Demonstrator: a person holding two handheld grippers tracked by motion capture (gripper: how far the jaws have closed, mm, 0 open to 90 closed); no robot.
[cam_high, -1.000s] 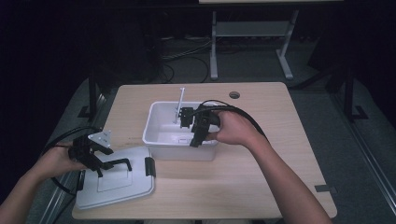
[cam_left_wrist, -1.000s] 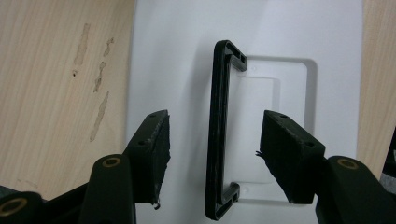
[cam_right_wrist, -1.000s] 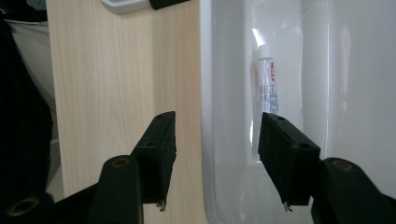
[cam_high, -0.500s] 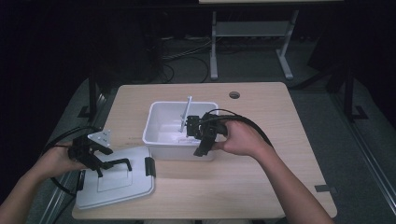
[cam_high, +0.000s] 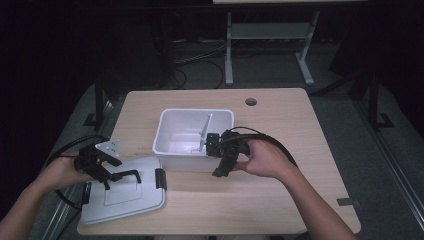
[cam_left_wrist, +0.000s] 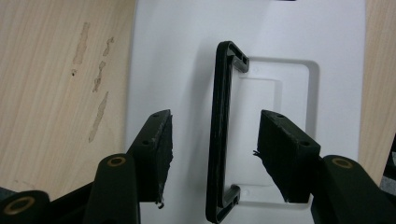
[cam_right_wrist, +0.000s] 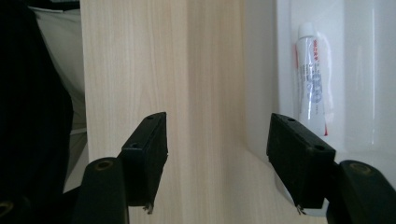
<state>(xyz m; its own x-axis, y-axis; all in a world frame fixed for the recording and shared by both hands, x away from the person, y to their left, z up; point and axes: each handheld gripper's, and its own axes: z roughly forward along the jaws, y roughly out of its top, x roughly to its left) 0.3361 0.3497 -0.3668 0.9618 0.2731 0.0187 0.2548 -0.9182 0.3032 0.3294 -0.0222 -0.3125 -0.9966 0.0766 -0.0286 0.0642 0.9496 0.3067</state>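
A white bin (cam_high: 172, 120) with an upright divider stands mid-table. In the right gripper view a white toothpaste tube (cam_right_wrist: 312, 84) lies inside the bin (cam_right_wrist: 359, 70). My right gripper (cam_high: 220, 171) hangs open just outside the bin's front wall, jaws pointing down at the table; nothing is between them (cam_right_wrist: 217, 154). The bin's white lid (cam_high: 125, 200) lies flat at the front left, its black handle (cam_high: 127, 175) raised. My left gripper (cam_high: 112, 179) is open over the lid. Its jaws (cam_left_wrist: 212, 144) straddle the handle (cam_left_wrist: 219, 116) without touching it.
The wooden table (cam_high: 280, 120) has a cable hole (cam_high: 251, 102) at the back right. Black latches (cam_high: 160, 178) sit on the lid's edge. Cables trail from both grippers. A metal stand (cam_high: 265, 35) is on the floor behind the table.
My right gripper has drawn back from above the bin toward the person and dropped to the bin's front wall. The left gripper has stayed over the lid handle.
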